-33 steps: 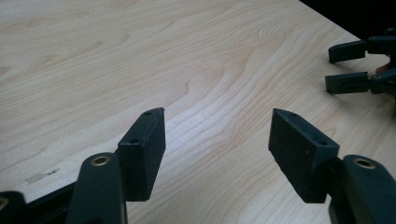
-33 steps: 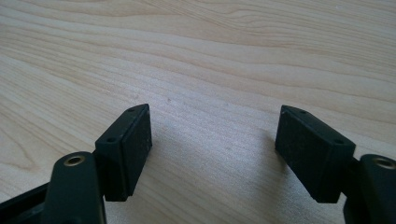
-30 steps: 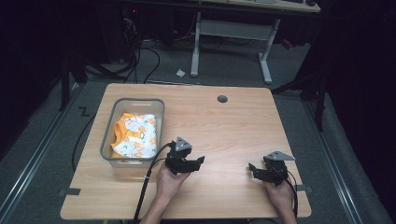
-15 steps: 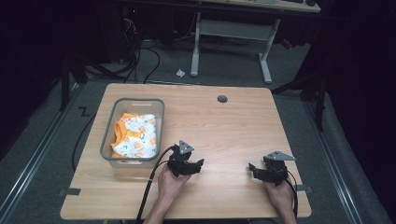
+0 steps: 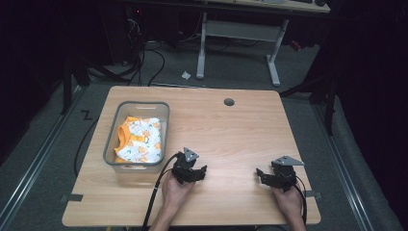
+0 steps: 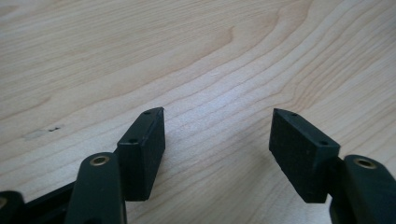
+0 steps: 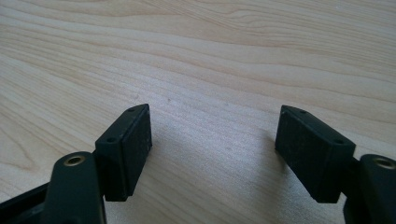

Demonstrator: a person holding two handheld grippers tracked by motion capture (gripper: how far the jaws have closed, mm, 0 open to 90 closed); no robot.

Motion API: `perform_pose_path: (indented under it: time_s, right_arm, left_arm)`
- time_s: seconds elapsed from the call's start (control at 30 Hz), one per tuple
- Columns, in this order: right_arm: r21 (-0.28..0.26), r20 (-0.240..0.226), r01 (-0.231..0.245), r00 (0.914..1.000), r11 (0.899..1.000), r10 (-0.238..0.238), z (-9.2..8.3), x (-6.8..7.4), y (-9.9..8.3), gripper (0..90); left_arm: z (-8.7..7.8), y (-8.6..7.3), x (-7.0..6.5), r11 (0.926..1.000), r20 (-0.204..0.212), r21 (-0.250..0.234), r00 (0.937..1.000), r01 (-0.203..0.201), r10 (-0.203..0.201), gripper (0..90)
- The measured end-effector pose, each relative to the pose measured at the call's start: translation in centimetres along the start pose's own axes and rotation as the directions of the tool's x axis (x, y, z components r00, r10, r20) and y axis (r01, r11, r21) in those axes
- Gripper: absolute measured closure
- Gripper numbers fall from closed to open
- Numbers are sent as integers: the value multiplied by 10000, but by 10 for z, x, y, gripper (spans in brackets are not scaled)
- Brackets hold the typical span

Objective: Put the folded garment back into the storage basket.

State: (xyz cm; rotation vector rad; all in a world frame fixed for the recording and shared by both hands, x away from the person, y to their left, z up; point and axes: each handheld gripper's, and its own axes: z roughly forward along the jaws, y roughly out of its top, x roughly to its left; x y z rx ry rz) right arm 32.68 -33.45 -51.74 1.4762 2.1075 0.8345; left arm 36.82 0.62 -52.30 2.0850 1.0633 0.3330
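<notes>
table lit bright, surroundings dark, close views sharp.

Room dark all round, light falls on middle only. Wooden surface pale, wavy grain lines, small round hole near far edge. Grey floor under it (looks like carpet). Metal rail runs along floor at left. Second desk behind, white legs, wooden top. Black cables lie tangled on floor near it. Small white scrap on floor too.
</notes>
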Motion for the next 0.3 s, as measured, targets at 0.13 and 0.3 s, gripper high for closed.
perform_pose_path:
  time_s: [0.13, 0.3]
  right_arm:
    - [-1, 2, 0, 10000, 10000, 0, 0, 0, 0, 274]
    - [-1, 3, 0, 10000, 10000, 0, 0, 0, 0, 274]
  left_arm:
    - [2, -1, -5, 9990, -397, 91, 9982, -442, 445, 320]
    - [2, -1, -5, 9992, -421, 109, 9983, -387, 391, 295]
